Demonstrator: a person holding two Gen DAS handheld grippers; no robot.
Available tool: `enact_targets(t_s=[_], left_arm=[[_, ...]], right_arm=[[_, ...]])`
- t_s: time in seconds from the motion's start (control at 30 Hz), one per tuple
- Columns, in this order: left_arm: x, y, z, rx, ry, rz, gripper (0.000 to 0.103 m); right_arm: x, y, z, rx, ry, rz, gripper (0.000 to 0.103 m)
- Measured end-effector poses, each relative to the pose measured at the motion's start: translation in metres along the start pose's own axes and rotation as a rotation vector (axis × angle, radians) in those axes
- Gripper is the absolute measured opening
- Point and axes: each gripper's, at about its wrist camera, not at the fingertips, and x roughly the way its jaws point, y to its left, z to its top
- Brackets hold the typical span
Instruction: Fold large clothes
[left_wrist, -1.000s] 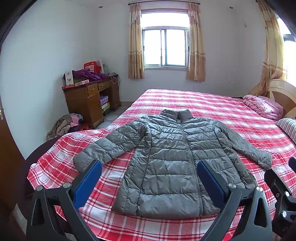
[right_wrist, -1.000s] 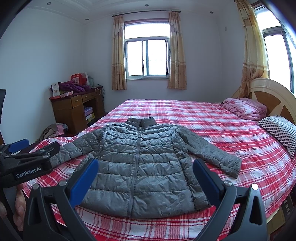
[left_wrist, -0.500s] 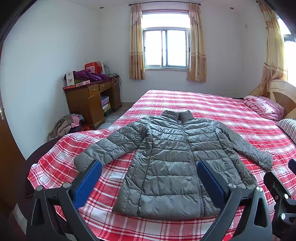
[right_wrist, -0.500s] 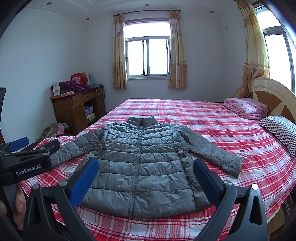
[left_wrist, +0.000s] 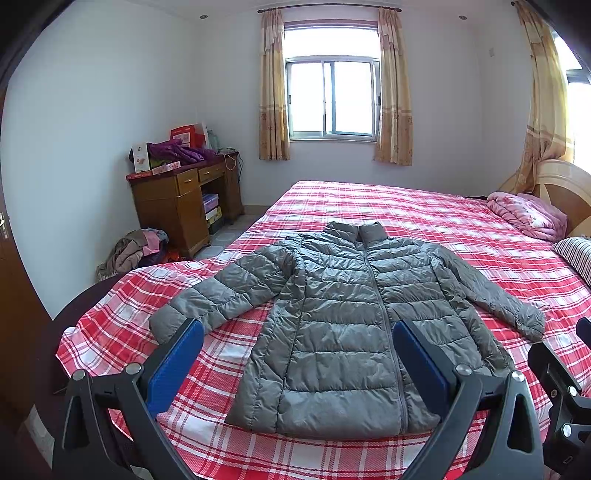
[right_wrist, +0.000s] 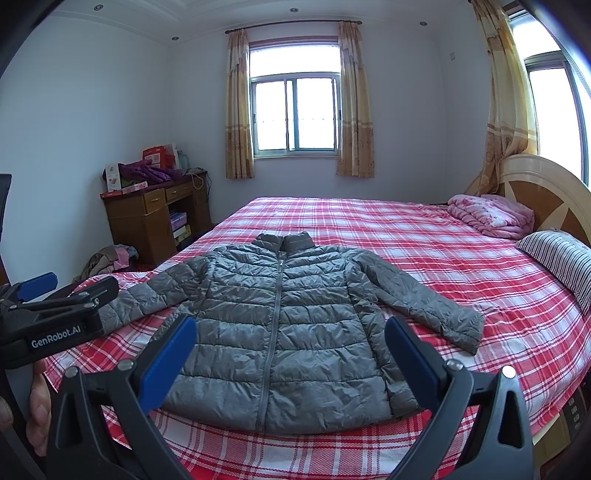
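Note:
A grey quilted puffer jacket lies flat and zipped on the red plaid bed, collar toward the window, both sleeves spread out. It also shows in the right wrist view. My left gripper is open and empty, held above the jacket's hem near the bed's front edge. My right gripper is open and empty, also in front of the hem. The left gripper's body shows at the left of the right wrist view.
A wooden desk with boxes and clothes stands by the left wall, with a clothes pile on the floor beside it. A pink folded quilt and a striped pillow lie by the headboard at the right.
Both grippers have drifted very slightly; the view has shifted a little. The jacket has not moved and both grippers stay open.

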Motion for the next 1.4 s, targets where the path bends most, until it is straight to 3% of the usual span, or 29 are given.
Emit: enact_targets(t_s=[0.67, 0.9, 1.1, 1.27, 1.4], left_arm=[[0.005, 0.005, 0.002, -0.003, 0.01, 0.005, 0.102], [0.039, 0.003, -0.01, 0.021, 0.056, -0.001, 0.102], [0.1, 0.007, -0.026, 0.04, 0.13, 0.039, 0.102], [0.165, 0.001, -0.034, 0.082, 0.185, 0.088, 0.102], [0.208, -0.008, -0.038, 0.11, 0.214, 0.116, 0.102]], right_arm=[[0.004, 0.001, 0.0, 0.013, 0.01, 0.014, 0.103], [0.025, -0.01, -0.01, 0.048, 0.052, 0.037, 0.103], [0.069, -0.056, -0.027, 0.13, 0.128, -0.038, 0.103], [0.106, -0.123, -0.049, 0.298, 0.207, -0.108, 0.103], [0.128, -0.186, -0.065, 0.412, 0.242, -0.213, 0.103]])
